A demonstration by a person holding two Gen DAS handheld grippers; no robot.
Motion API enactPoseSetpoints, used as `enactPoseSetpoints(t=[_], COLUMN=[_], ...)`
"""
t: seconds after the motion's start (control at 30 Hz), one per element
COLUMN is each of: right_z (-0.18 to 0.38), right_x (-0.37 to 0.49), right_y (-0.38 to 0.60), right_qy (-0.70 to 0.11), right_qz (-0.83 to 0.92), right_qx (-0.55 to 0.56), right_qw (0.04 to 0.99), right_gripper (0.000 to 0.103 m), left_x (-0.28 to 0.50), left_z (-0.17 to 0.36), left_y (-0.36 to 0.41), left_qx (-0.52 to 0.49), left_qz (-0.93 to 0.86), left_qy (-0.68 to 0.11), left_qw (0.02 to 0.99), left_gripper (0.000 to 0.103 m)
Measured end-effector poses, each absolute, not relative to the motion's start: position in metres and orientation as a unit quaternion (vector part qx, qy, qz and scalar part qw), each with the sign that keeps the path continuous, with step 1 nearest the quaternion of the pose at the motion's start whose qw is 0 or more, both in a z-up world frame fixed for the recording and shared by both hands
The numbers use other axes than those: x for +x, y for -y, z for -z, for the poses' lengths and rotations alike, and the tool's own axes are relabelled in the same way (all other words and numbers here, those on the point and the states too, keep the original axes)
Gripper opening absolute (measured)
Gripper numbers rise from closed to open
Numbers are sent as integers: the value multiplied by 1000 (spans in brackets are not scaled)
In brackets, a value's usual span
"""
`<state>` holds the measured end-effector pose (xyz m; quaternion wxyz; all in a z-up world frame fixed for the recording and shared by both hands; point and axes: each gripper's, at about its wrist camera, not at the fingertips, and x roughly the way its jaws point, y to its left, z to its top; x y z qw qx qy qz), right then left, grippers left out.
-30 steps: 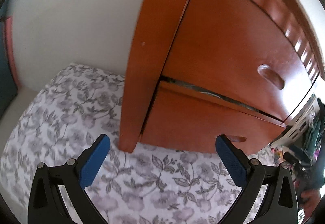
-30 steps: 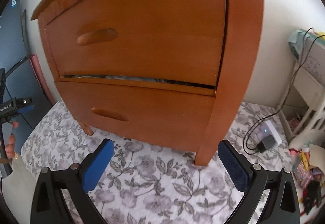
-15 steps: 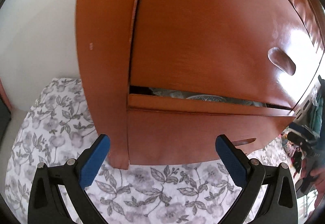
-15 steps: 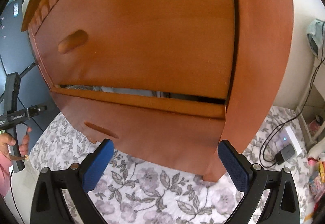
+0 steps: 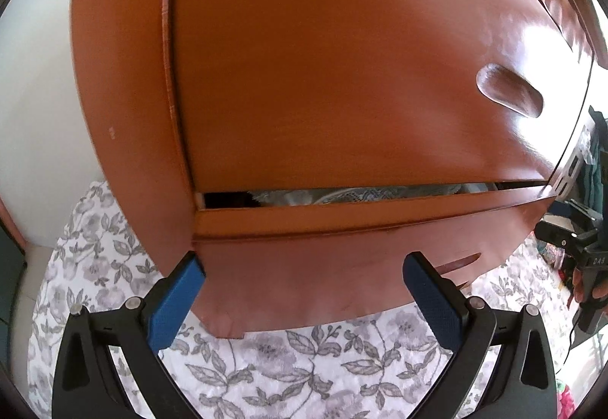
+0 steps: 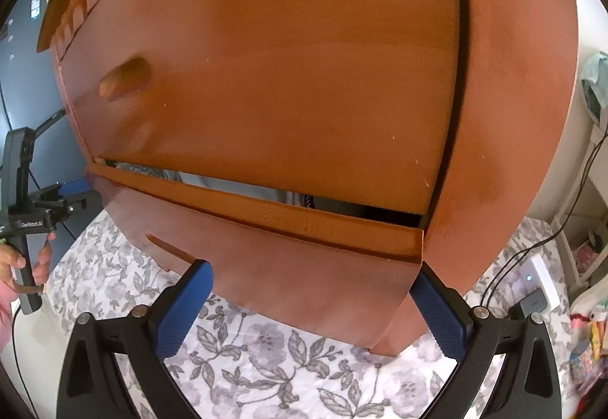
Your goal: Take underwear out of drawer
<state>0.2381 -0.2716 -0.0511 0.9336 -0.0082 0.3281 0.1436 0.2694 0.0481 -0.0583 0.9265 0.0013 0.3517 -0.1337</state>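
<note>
Both tongs are spread wide at the lower drawer [image 5: 304,267] — left tongs [image 5: 300,299] at its left corner, right tongs [image 6: 313,309] at its right corner. Above its front edge, pale folded underwear [image 5: 342,195] shows through the slit — inside the drawer.

The lower drawer [image 5: 342,267] of the reddish-brown wooden cabinet stands pulled out a little — a narrow gap runs along its top edge, under the closed drawer above. Its front is plain, with a slim recessed handle slot [image 6: 167,248] cut into it. Through the gap, folded fabric [image 5: 342,195] shows — pale grey and white, some of it patterned — lying inside the drawer; which piece is underwear cannot be told.
</note>
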Motion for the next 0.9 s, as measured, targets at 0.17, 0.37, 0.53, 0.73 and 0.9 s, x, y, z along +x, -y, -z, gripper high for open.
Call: enactPoseSetpoints(t=[0.17, 0.37, 0.53, 0.73, 0.9], right_z=[50, 50, 52, 53, 54], right_x=[239, 238, 232, 219, 200], right_y=[270, 266, 263, 261, 260], right_qy=[-330, -333, -326, -324, -323], right_qz=[-143, -140, -140, -144, -148], right_qx=[-19, -34, -45, -54, -61], right_qw=[933, 932, 934, 933, 933], right_gripper=[103, 103, 103, 103, 103], left_x=[272, 272, 265, 248, 230], left_z=[56, 57, 57, 59, 59], left_y=[-45, -50, -54, -48, -48], left_qx=[9, 21, 22, 40, 46], left_qz=[133, 145, 149, 147, 146], left_qy=[-347, -349, -347, -349, -350], left_qw=[928, 926, 925, 925, 924], left_gripper=[103, 103, 103, 103, 103])
